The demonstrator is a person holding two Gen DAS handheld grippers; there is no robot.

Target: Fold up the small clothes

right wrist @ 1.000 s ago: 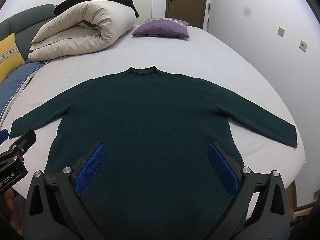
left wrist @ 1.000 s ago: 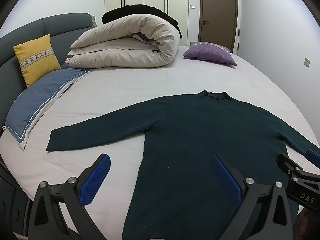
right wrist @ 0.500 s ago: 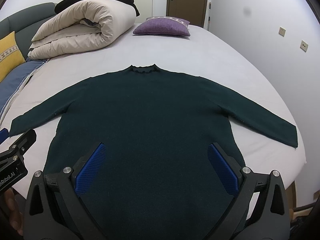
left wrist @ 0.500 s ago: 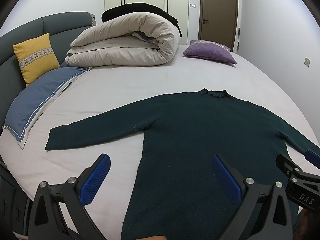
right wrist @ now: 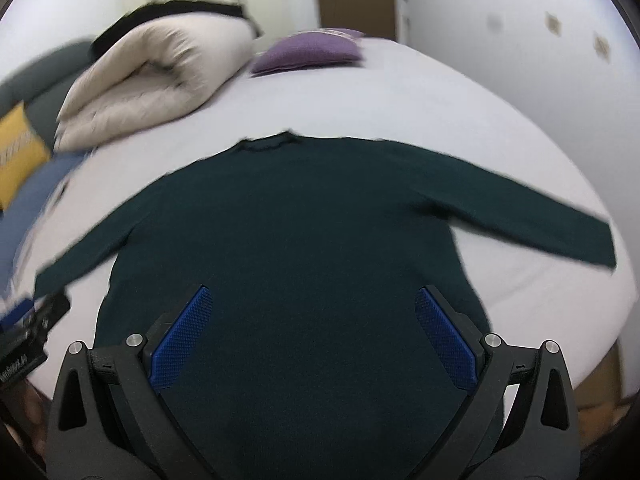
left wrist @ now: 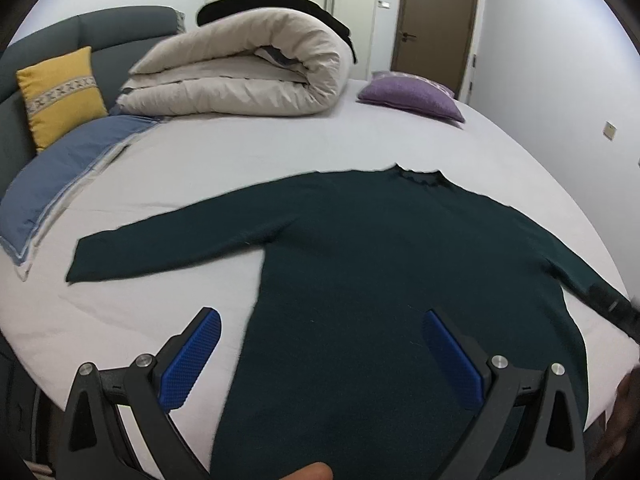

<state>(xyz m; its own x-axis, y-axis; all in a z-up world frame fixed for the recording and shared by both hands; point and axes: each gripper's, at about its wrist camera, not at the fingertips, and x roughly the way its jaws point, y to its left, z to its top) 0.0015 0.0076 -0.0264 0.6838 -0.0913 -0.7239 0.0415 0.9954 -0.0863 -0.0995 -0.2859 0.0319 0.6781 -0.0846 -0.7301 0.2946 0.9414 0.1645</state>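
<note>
Blue ribbed pads line the left tongs (left wrist: 320, 354), which stand wide apart with nothing between them at the bottom of the left wrist view; the right tongs (right wrist: 311, 330) are spread just as wide and bare at the bottom of the right wrist view. Beneath and beyond both pairs lies the dark green long-sleeved knit sweater (left wrist: 384, 280), flat on the pale grey bed sheet (left wrist: 248, 160), hem nearest the cameras, collar pointing away, sleeves stretched out to the left and right of each frame. Left of centre, a blue pillow (left wrist: 60, 176) lies at the bed's edge, with a yellow patterned cushion (left wrist: 60, 96) leaning on the grey-green padded headboard (left wrist: 120, 28) above it. Farther back, upper centre, sits a rolled beige duvet (left wrist: 240, 76), and to its right a purple cushion (left wrist: 412, 96). A brown door (left wrist: 436, 24) closes the upper right; the right wrist view is blurred.
</note>
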